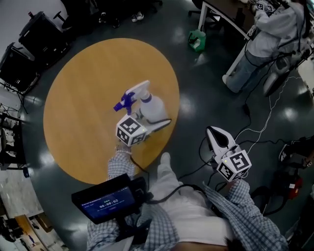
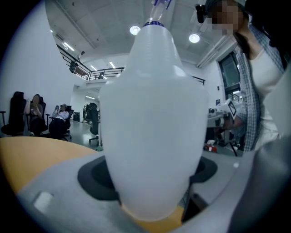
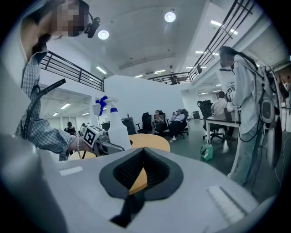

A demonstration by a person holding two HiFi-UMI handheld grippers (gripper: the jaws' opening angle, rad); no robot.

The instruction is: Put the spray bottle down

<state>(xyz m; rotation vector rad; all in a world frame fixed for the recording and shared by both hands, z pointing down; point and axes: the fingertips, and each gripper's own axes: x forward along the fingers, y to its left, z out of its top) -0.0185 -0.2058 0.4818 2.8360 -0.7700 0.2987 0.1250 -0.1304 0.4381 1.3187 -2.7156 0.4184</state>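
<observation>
A white spray bottle with a blue trigger head stands upright over the right part of the round wooden table. My left gripper is shut on its body from the near side. In the left gripper view the bottle fills the frame between the two dark pads, with wood showing just under its base; whether it touches the table cannot be told. My right gripper hangs over the dark floor to the right of the table, jaws together and holding nothing. Its own view shows the bottle off to the left.
A person stands at the back right by a desk. A green object sits on the floor beyond the table. Black chairs line the back left. White cables trail across the floor on the right.
</observation>
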